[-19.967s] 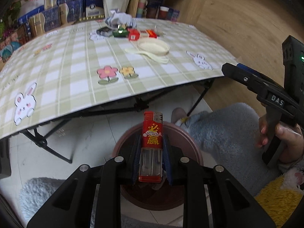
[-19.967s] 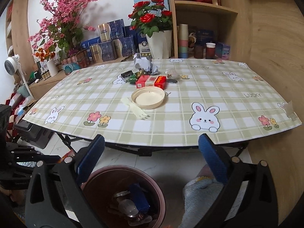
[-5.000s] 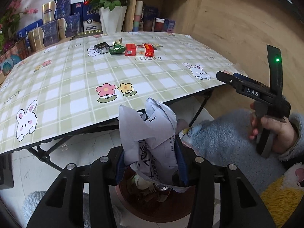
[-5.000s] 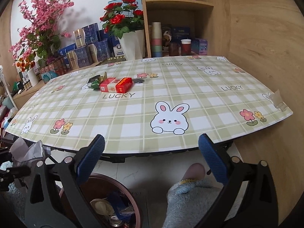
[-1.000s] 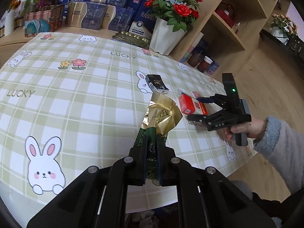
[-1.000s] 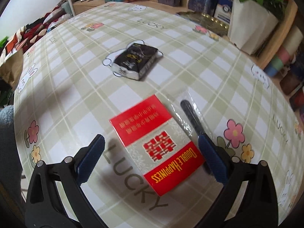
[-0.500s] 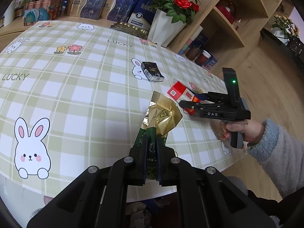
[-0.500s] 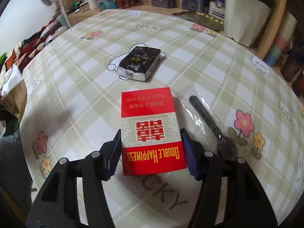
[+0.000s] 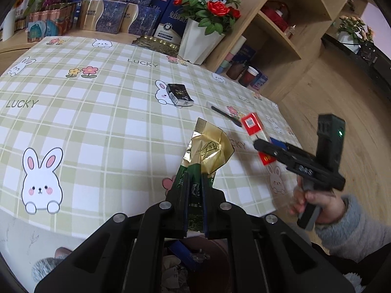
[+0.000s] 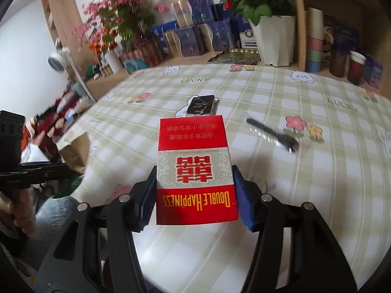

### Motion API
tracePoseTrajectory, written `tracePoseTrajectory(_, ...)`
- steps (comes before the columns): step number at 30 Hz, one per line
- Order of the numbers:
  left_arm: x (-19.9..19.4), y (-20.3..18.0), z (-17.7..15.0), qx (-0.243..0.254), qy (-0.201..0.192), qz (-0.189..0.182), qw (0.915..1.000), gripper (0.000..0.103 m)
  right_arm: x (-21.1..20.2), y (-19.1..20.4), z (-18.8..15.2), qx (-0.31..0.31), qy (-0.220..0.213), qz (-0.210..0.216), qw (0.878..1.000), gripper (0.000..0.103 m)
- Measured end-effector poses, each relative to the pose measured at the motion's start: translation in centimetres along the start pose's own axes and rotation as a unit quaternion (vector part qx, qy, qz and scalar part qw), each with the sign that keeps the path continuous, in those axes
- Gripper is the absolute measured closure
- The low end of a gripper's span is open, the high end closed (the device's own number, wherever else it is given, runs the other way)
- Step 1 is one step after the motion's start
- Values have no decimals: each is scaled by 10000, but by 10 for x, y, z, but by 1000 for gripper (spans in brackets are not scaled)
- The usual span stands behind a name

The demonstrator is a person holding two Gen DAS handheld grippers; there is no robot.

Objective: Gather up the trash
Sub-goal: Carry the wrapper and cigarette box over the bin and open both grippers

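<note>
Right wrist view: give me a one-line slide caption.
Right gripper clamps a red cigarette pack above the checked tablecloth; black pack and plastic fork remain.

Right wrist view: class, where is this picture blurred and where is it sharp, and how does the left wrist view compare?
Right wrist view: the red cigarette pack in the right gripper is sharp, while the pink flowers and shelves behind smear with motion blur. Left wrist view: mostly crisp, the gold wrapper clear in the left gripper; only the person's hand is blurred. Both bend straight lines near the edges.
</note>
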State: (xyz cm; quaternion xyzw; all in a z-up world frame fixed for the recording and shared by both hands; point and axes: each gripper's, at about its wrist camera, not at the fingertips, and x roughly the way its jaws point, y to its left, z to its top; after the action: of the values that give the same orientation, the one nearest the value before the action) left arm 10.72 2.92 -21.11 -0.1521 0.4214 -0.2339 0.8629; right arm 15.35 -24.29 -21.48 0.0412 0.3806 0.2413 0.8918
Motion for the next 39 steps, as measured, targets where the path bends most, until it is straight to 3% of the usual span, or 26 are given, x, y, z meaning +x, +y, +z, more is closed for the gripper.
tracePoseTrajectory(6,-17,-10,-21,-242,62,-188,9995,94,-35,17,-43,323,-96,-32,9994,45)
tracePoseTrajectory(14,-42,-24,-40,-192,-6,-137,9997,94,-60,38,-86,498,-62,-72,9987,45)
tracePoseTrajectory(26,-79,-39,-69,53,-193,91,9998,94,-53,74,-121,388,291,45,9988,45)
tracePoseTrajectory(39,-91,-48,-84,209,-262,-64,9994,96,-52,85,-142,394,557,-7,9977,45)
